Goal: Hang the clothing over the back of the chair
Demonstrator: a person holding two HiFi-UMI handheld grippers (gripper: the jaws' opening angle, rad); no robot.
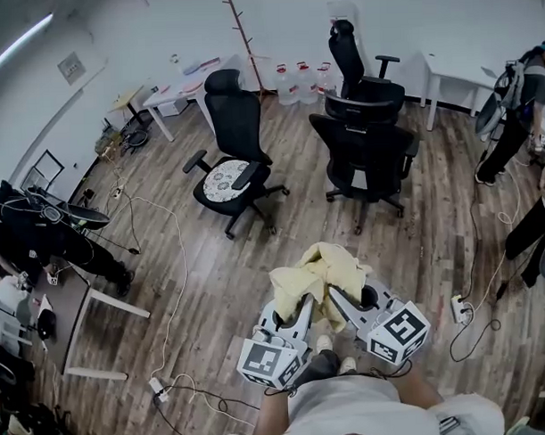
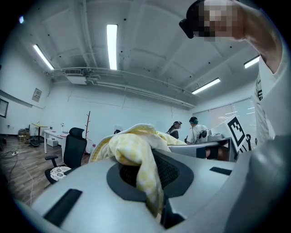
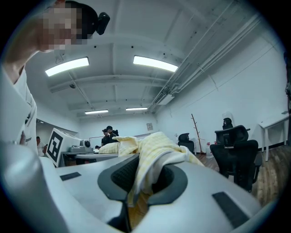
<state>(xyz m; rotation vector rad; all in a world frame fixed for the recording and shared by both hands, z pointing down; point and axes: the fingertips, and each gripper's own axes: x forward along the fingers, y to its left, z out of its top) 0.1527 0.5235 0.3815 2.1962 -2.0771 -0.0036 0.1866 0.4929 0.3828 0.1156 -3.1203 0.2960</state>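
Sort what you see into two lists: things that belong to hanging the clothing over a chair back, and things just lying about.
Job in hand: yellow clothing; left claw and right claw, both gripping it; black chair.

Lying about: water jugs; white table; power strip.

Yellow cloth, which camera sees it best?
The head view: the whole bunched yellow cloth shows, held by the left tool and right tool. The left gripper view and right gripper view each show only a fold pinched in the jaws.
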